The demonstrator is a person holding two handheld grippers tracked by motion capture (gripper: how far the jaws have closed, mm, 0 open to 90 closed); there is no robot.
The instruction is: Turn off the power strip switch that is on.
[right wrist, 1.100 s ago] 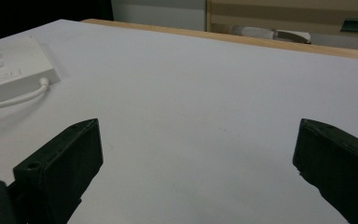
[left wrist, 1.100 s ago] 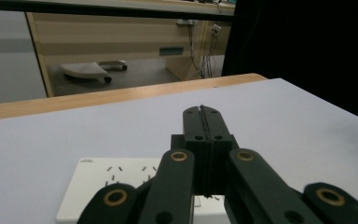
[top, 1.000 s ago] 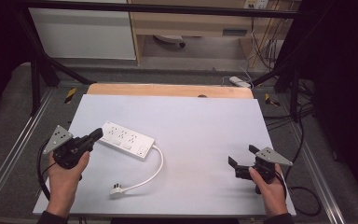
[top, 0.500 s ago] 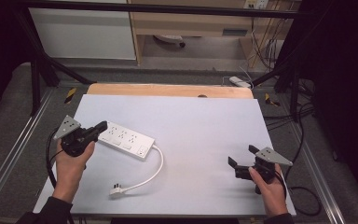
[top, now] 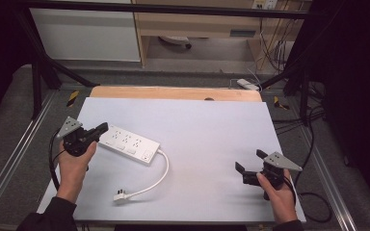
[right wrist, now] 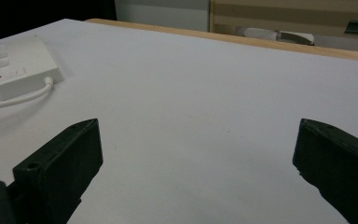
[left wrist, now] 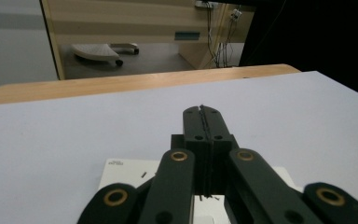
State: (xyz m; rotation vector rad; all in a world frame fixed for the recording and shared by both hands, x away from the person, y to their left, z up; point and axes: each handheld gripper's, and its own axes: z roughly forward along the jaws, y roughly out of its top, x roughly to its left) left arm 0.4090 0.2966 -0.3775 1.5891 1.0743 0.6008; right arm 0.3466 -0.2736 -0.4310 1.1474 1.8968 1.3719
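White sheeting covers your table [top: 207,125], with a bare wooden strip along its far edge and dark floor and cabinets beyond. Your left gripper [top: 102,128] has its jaws pressed flat together, nothing between them, and its tip sits over the near-left end of the white power strip [top: 129,144]; from the left gripper view the strip's casing [left wrist: 121,170] lies directly beneath the closed jaws, though whether they touch it you cannot tell. Running away from that gripper, the strip stretches off toward the table's middle, and its cable [top: 159,175] curls back toward you, ending in the plug [top: 120,196] lying below and to the side of your left hand. Your right gripper [top: 249,161] rests well apart from the strip, jaws spread wide over bare sheeting; ahead of it, off to its left, you see the strip's switch end [right wrist: 21,65].
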